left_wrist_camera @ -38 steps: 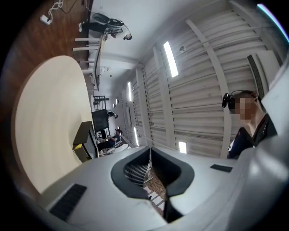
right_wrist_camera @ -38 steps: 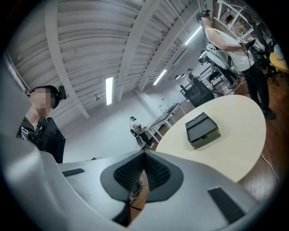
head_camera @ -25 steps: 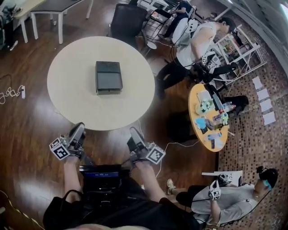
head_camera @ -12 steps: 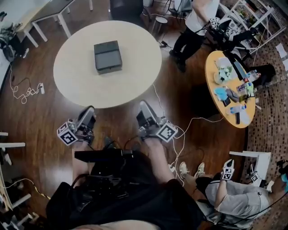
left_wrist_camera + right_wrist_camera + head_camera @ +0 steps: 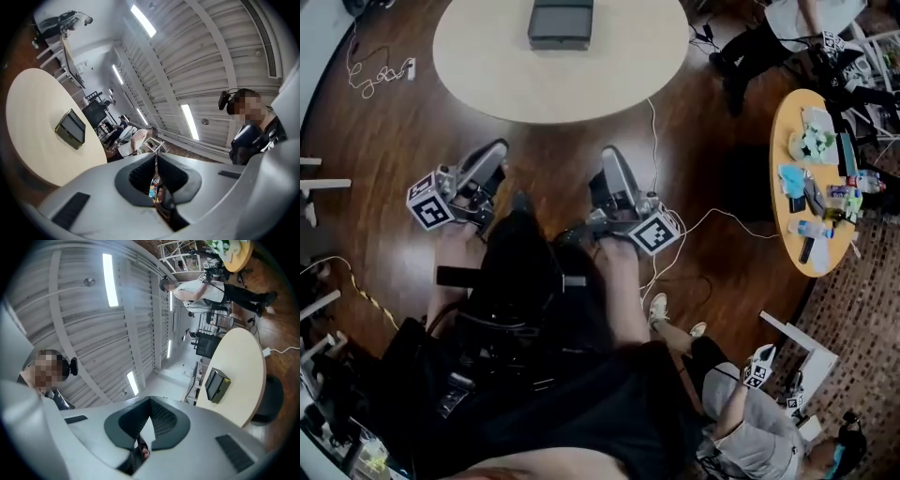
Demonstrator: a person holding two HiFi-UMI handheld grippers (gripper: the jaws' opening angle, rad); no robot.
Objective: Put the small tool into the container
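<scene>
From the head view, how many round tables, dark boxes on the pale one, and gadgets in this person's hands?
Round tables: 2, pale table, yellow table
Dark box: 1
Hand-held grippers: 2, left hand-held gripper, right hand-held gripper
Total: 5

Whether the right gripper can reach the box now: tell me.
Probably not yet: the right gripper hangs over floor short of the table, the box well in from its edge. Nothing blocks the way.
</scene>
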